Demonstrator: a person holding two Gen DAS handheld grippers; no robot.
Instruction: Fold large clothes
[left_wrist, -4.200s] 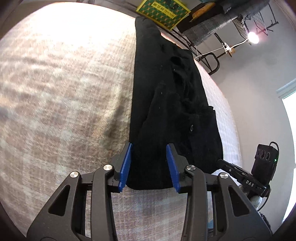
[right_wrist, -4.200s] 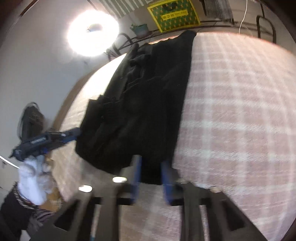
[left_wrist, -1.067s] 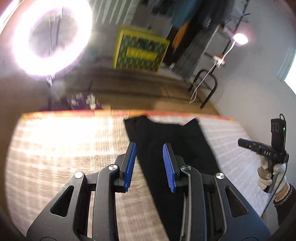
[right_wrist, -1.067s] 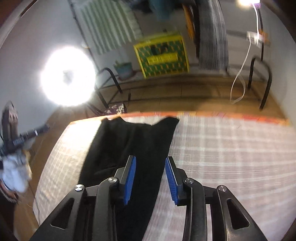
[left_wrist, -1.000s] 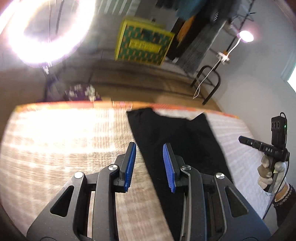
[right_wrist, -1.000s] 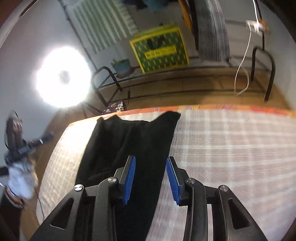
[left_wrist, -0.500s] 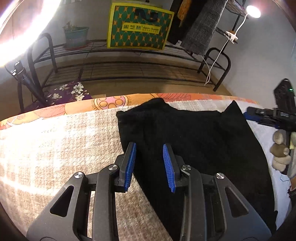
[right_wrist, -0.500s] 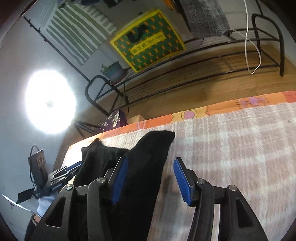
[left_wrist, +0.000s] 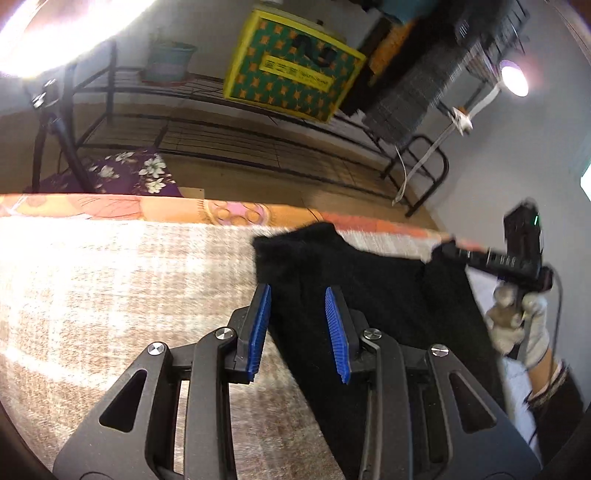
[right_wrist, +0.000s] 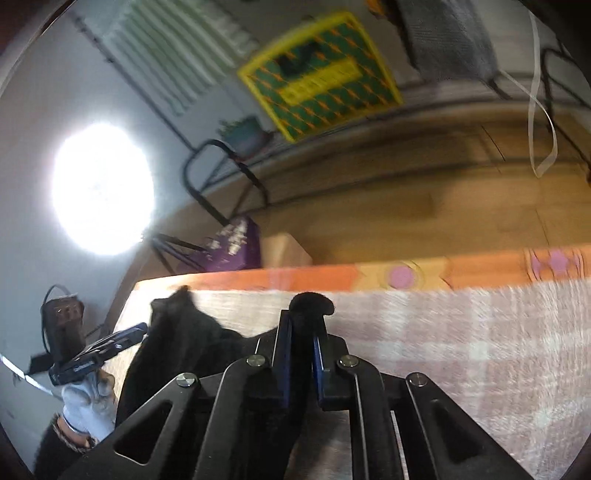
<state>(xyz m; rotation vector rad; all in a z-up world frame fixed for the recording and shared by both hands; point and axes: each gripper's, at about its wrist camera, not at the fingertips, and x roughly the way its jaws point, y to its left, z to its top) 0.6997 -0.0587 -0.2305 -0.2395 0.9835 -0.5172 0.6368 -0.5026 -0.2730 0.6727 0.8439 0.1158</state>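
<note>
The black garment (left_wrist: 369, 295) lies flat on the plaid bed cover (left_wrist: 110, 280), reaching up to the far edge of the bed, where an orange flowered border (left_wrist: 147, 208) shows. Two corners of the cloth point toward that edge: one near the middle of the edge, the other further to the right in the left wrist view.

The right gripper (right_wrist: 300, 332) has its jaws closing on the corner nearest it; black cloth fills the narrow gap between the blue pads (right_wrist: 284, 354) and a rounded tuft of it sticks out past the tips. The pads look pressed against the fabric. In the left wrist view the same gripper (left_wrist: 443, 248) meets the right-hand corner of the garment, held by a hand in a light glove (left_wrist: 517, 325).

The left gripper (left_wrist: 297, 295) is partly open, with a clear gap between its blue pads (left_wrist: 260, 325). The garment's left edge runs through that gap, with the left pad over the bed cover just beside the edge and the right pad over the black cloth. Its pads do not pinch the fabric; whether the tips touch it I cannot tell.

Beyond the bed are a wooden floor, a black metal rack (left_wrist: 184, 122), a yellow-green box (left_wrist: 291, 70) and a bright lamp (right_wrist: 101, 188).
</note>
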